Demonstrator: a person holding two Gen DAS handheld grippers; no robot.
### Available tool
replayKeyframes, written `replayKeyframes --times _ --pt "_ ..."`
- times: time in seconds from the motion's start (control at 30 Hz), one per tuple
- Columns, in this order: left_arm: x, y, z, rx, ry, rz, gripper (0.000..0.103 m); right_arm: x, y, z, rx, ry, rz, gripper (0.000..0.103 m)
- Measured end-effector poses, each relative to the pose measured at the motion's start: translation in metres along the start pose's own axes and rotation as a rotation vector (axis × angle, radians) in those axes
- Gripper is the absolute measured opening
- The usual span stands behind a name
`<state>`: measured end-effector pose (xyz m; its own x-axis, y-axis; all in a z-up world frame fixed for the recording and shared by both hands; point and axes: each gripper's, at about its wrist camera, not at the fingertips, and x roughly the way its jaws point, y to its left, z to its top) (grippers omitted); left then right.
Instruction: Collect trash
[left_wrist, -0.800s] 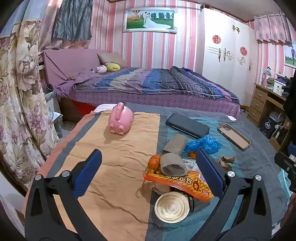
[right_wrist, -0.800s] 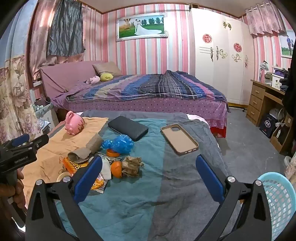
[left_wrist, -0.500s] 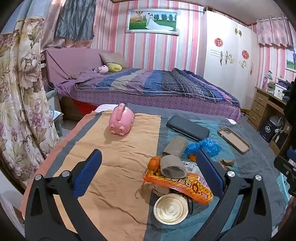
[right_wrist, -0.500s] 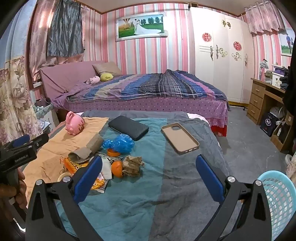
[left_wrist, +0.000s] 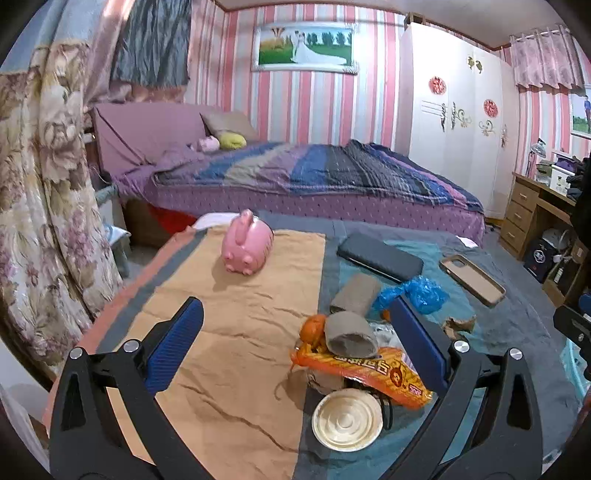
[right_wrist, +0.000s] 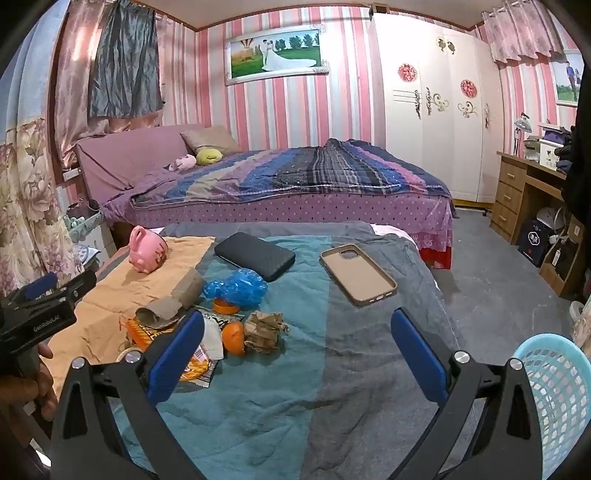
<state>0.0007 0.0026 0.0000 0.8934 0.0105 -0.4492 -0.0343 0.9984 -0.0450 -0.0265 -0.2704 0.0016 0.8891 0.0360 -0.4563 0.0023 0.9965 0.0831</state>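
Observation:
A pile of trash lies on the cloth-covered table: an orange snack wrapper (left_wrist: 364, 373), two cardboard tubes (left_wrist: 351, 336), a round cream lid (left_wrist: 346, 419), orange peel (right_wrist: 233, 338), a crumpled blue plastic bag (right_wrist: 236, 287) and crumpled brown paper (right_wrist: 266, 326). My left gripper (left_wrist: 295, 347) is open and empty, with the pile between its fingers on the right side. My right gripper (right_wrist: 297, 354) is open and empty over the teal cloth, to the right of the pile. A light blue mesh basket (right_wrist: 554, 391) stands at the lower right.
A pink piggy bank (left_wrist: 246, 243), a black case (left_wrist: 380, 256) and a beige phone case (right_wrist: 357, 275) lie on the table (right_wrist: 369, 369) behind the pile. A large bed (right_wrist: 295, 184) stands behind, a wooden desk (right_wrist: 524, 192) at right, curtains (left_wrist: 44, 206) at left.
The left gripper has shifted slightly so the trash pile sits a little lower and closer in view. The right gripper has barely moved.

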Motion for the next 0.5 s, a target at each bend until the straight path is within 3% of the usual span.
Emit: replayKeyframes --times 0.5 --pt "0.0059 0.0046 -0.0012 -0.043 0.046 -0.034 0.098 -0.0003 0.0008 -0.0014 -0.001 0.002 -0.005 0.099"
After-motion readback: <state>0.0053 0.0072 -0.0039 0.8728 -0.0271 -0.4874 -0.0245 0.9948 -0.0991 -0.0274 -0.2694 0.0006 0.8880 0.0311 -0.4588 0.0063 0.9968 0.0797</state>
